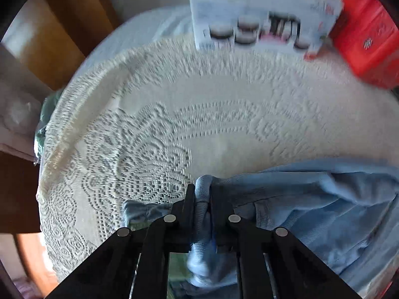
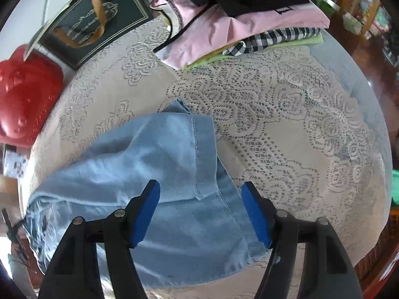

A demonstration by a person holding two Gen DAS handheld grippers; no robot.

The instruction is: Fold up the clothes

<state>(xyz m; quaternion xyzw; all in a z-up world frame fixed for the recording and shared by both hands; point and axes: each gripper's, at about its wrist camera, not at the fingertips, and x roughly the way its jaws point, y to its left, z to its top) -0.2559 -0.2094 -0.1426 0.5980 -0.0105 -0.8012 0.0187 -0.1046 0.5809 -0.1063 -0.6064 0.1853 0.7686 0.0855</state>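
Cloth, a soft light-blue cotton garment (image 2: 159, 164), hangs limp; left gripper (image 1: 201, 199) clenches its bunched edge, right gripper (image 2: 200, 194) gapes above its hem, the best hold.

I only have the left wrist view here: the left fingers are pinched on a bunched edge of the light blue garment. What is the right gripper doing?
Observer: The right gripper is open, its blue-padded fingers spread over the light blue garment with nothing between them.
Operator: Is the cloth under it flat?
Observer: Partly. A hemmed flap is folded over the layer below, which lies on the lace tablecloth.
Operator: Anything behind it that I should avoid?
Observer: Yes, a stack of folded clothes at the far edge, pink on top of a checked piece, with dark fabric above.
Operator: And on the right gripper's left?
Observer: A red container and a dark framed box beyond it.
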